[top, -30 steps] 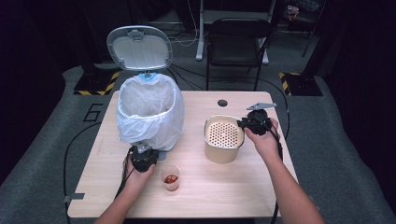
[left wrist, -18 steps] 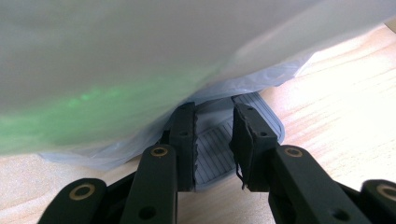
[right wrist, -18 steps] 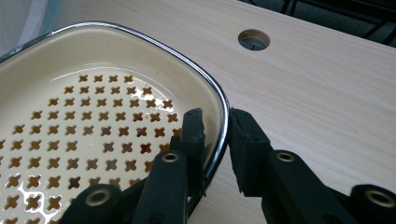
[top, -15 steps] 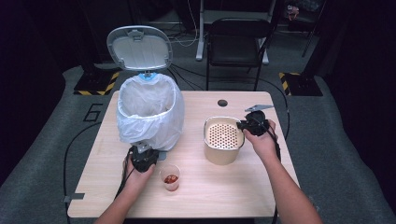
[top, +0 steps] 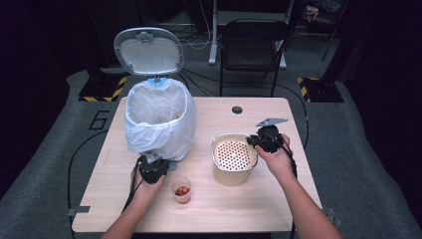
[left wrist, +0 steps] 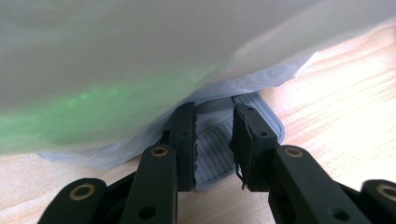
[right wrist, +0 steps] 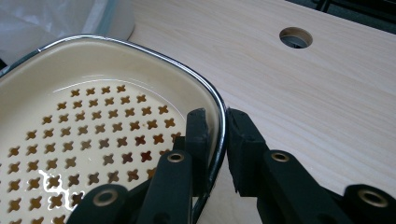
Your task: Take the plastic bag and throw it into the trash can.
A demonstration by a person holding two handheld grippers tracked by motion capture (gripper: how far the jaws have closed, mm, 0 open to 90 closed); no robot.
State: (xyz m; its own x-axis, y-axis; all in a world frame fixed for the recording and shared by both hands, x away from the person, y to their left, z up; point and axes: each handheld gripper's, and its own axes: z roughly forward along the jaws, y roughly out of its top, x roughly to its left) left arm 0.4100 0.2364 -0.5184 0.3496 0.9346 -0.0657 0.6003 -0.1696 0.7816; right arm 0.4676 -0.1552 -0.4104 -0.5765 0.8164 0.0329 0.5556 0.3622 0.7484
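Pale wood desk (top: 298,199) carries everything. At its ten o'clock stands a bin (top: 159,119) lined with a white bag, lid tipped up behind. A cream strainer pot (top: 233,158) with a perforated insert sits at about three o'clock, and a small clear cup (top: 181,189) with something red inside is at six. The right tool (right wrist: 215,140) is clamped on the pot's rim, one jaw inside, one outside. The left tool (left wrist: 214,140) pinches the bin's ribbed grey pedal (left wrist: 219,144) at the bin's base.
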